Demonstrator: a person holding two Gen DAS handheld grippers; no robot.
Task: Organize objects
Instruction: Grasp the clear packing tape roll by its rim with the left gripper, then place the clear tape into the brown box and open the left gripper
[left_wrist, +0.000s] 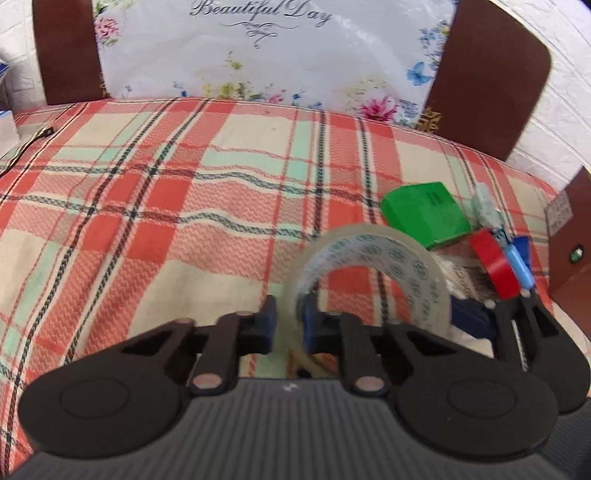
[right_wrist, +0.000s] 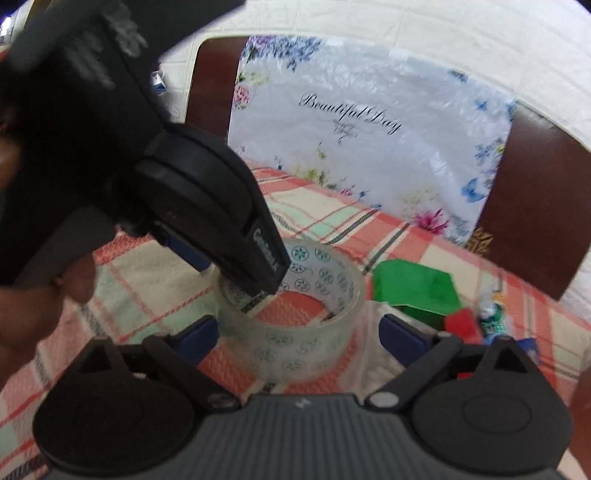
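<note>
Left gripper (left_wrist: 288, 325): jaws clenched on the wall of the clear tape roll (left_wrist: 373, 273), one blue pad outside the ring, the other inside its core; in the right wrist view the inner finger reaches down into the roll's hole. Whether the roll touches the cloth cannot be told.

Right gripper (right_wrist: 297, 338): jaws released, spread wide, grasping nothing. Clear tape roll (right_wrist: 295, 314) sits between its two blue pads (right_wrist: 199, 338), close to the left-side pad, apart from the right-side one.

Clear tape roll: transparent, printed with small teal round emblems, hole facing up in the right wrist view.

Tablecloth (left_wrist: 155, 192): red, cream and mint plaid, under everything.

Green box (left_wrist: 428, 214): just beyond the roll, to its right.

Red tape roll (left_wrist: 496, 266): right of the green box, beside blue items too blurred to name.

Floral plastic sheet (left_wrist: 280, 55): lettered "Beautiful Day", draped over a brown chair back (left_wrist: 487, 77) behind the table.
</note>
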